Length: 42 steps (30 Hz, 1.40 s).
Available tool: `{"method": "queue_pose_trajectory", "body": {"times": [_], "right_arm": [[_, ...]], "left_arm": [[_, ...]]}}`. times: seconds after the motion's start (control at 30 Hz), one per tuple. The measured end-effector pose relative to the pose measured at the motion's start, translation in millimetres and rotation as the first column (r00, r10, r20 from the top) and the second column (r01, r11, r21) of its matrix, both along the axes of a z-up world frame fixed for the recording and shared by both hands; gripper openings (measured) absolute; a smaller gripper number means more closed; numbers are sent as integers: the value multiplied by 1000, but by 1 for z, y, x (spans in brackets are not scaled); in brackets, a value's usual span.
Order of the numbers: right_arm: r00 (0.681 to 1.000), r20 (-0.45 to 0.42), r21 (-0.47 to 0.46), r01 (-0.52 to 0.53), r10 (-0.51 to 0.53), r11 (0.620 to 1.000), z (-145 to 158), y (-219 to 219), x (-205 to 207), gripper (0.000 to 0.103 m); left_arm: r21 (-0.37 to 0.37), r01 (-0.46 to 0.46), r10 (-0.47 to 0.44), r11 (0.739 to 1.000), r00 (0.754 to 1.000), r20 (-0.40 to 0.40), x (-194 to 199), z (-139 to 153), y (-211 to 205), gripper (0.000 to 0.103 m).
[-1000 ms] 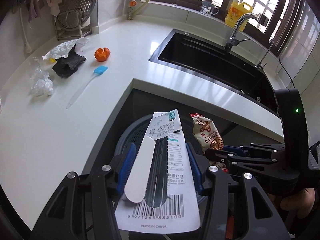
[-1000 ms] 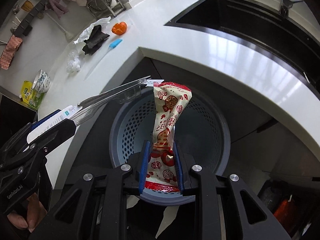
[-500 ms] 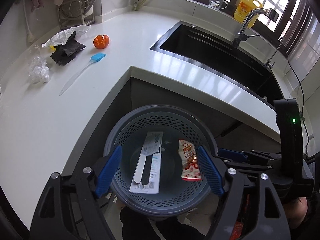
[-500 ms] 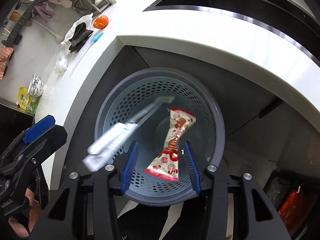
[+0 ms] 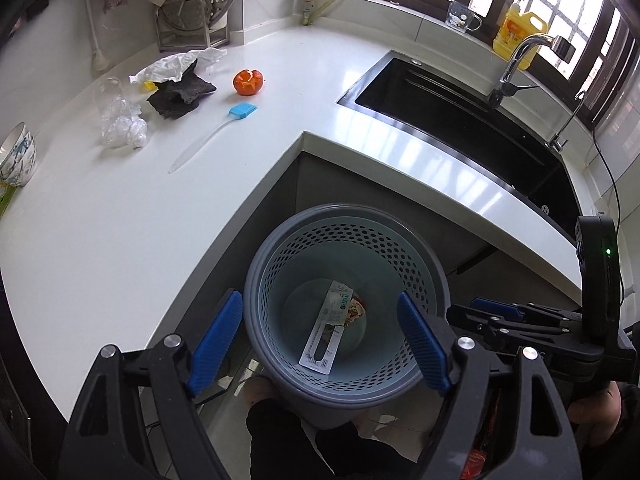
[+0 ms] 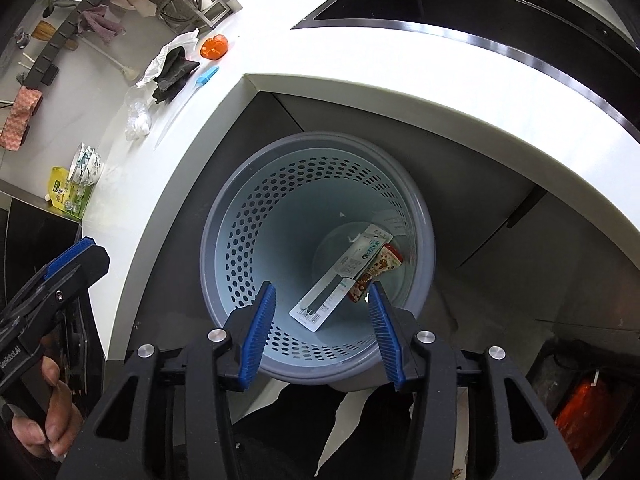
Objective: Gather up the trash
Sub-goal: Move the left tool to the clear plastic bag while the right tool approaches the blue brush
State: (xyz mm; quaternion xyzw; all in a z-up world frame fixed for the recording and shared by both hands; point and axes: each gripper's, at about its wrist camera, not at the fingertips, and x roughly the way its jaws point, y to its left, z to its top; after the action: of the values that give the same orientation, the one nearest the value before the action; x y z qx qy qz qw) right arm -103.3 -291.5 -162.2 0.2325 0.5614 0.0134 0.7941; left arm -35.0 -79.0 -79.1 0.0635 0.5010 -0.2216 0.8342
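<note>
A grey perforated trash basket (image 5: 280, 256) stands on the floor below the counter corner; it also shows in the right wrist view (image 6: 240, 204). At its bottom lie a white blister pack with a barcode (image 5: 325, 330) (image 6: 340, 276) and a red snack wrapper (image 5: 355, 312) (image 6: 380, 268). My left gripper (image 5: 320, 342) is open and empty above the basket. My right gripper (image 6: 322, 330) is open and empty above the basket too. More trash lies on the counter: crumpled clear plastic (image 5: 120, 124), a black wrapper (image 5: 180, 94), white plastic (image 5: 176, 64) and an orange peel (image 5: 248, 82).
A blue-headed spatula (image 5: 216, 132) lies on the white counter (image 5: 100, 220). A bowl (image 5: 16, 154) sits at the far left. The black sink (image 5: 460, 120) with faucet (image 5: 516, 60) is to the right. A dish rack (image 5: 192, 12) stands at the back wall.
Both grippers opened and let go: the blister pack and the snack wrapper fell into the basket and now lie at its bottom. Both grippers have risen higher above it.
</note>
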Motion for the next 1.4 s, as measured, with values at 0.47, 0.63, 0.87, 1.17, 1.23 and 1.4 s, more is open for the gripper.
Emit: {"method": "queue_pose_trajectory", "body": {"times": [0.47, 0.63, 0.87, 1.17, 1.23, 1.4], "right_arm": [[997, 51, -20, -49, 50, 999, 34, 20, 21, 52], [995, 81, -28, -53, 55, 998, 50, 29, 39, 57], [995, 87, -46, -38, 42, 998, 62, 42, 65, 60], [998, 59, -47, -18, 20, 999, 59, 71, 105, 61], [998, 60, -51, -13, 16, 999, 59, 79, 117, 61], [997, 72, -81, 3, 3, 997, 60, 97, 147, 61]], "left_arm": [[-21, -98, 99, 995, 992, 78, 15, 42, 36, 82], [-35, -127, 129, 991, 987, 91, 29, 53, 53, 83], [-51, -168, 172, 985, 981, 85, 58, 57, 81, 85], [-45, -213, 216, 976, 974, 73, 100, 52, 127, 85], [-44, -227, 230, 973, 970, 75, 113, 51, 138, 86], [-41, -249, 251, 968, 965, 70, 146, 44, 164, 87]]}}
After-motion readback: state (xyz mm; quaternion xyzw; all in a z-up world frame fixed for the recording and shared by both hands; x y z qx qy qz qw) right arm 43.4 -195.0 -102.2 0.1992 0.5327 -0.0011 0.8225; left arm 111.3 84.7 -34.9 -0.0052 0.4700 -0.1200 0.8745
